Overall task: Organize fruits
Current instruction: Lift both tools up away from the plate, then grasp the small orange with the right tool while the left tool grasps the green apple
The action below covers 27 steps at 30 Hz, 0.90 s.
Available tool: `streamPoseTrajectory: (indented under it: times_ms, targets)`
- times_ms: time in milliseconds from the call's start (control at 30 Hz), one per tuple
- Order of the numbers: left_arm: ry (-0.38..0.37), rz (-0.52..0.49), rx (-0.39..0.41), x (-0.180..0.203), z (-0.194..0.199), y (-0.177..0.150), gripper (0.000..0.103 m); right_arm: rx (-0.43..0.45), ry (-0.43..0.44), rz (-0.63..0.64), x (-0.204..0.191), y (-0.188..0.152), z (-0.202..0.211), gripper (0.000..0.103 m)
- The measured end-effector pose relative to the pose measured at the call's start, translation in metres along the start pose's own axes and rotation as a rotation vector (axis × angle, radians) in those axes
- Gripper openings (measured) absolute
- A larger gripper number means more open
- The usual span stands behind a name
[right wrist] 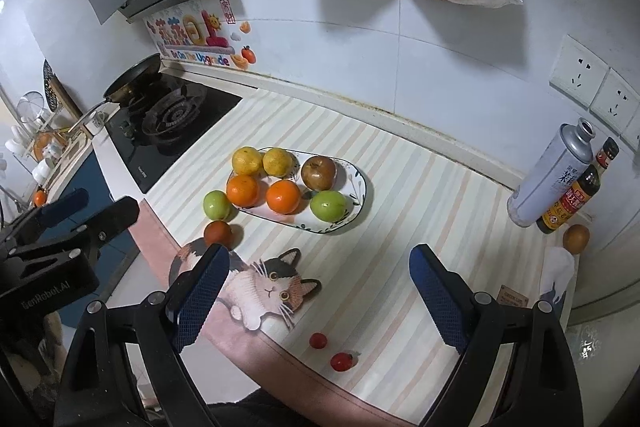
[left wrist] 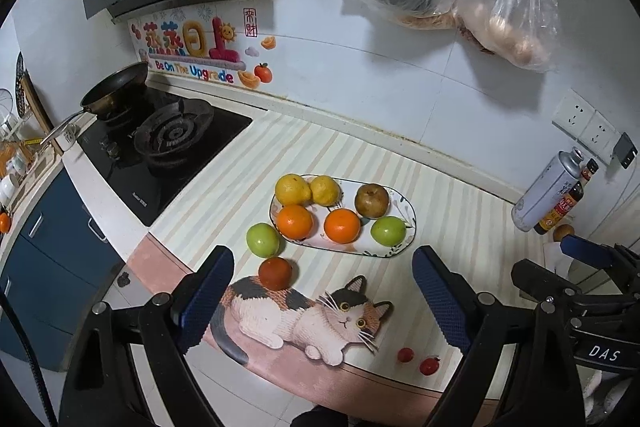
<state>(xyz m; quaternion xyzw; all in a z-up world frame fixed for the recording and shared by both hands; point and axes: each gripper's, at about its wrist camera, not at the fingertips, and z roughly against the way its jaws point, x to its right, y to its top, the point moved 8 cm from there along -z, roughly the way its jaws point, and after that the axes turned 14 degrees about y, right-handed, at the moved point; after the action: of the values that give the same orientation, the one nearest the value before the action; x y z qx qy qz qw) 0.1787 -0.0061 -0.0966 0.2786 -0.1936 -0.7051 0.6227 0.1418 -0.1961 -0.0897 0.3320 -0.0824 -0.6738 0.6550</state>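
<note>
Striped cloth with a cat print covers the surface (left wrist: 460, 211), and on it sits an oval plate (left wrist: 406, 223) holding six fruits. At the plate's far end two yellow citrus (left wrist: 293, 189) lie side by side; nearer the camera sit two oranges (left wrist: 295, 221), one of them at the plate's near-left rim. A brownish apple (left wrist: 372, 201) rests toward the plate's far right, with a green apple (left wrist: 388, 231) just in front of it. Off the plate, a second green apple (left wrist: 263, 239) lies just beside its left rim, close against the rim orange. A dark red fruit (left wrist: 275, 273) lies near that apple, on the side away from the plate, at the cat's back. Two small red tomatoes (right wrist: 318, 340) lie well apart from the plate, toward the near edge of the cloth. Right of the plate, well apart, stand a metal can (right wrist: 550, 177) and a dark sauce bottle (right wrist: 576, 191).

Left tongs (left wrist: 324, 295) hang above the cloth with jaws wide apart, nothing between them. Right tongs (right wrist: 320, 291) likewise stand wide apart and empty.
</note>
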Motion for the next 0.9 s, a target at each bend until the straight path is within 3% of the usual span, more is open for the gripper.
streamPoseTrajectory:
  times_ms: [233, 333, 400, 633, 900]
  targets:
    - [0.005, 0.02, -0.022, -0.004, -0.008, -0.005, 0.092, -0.003, 0.015, -0.021, 0.004, 0.0, -0.006, 0.095]
    - [0.02, 0.038, -0.047, -0.01, -0.021, -0.007, 0.103, -0.038, 0.033, -0.044, 0.011, -0.004, -0.022, 0.097]
    - [0.04, 0.043, -0.07, -0.015, -0.032, -0.01, 0.103, -0.079, 0.058, -0.076, 0.018, -0.012, -0.04, 0.097]
    - [0.166, 0.065, -0.189, -0.053, -0.088, -0.041, 0.103, -0.258, 0.15, -0.194, 0.034, -0.056, -0.13, 0.097]
    - [0.361, 0.116, -0.344, -0.12, -0.166, -0.085, 0.103, -0.368, 0.304, -0.261, 0.0, -0.062, -0.248, 0.094]
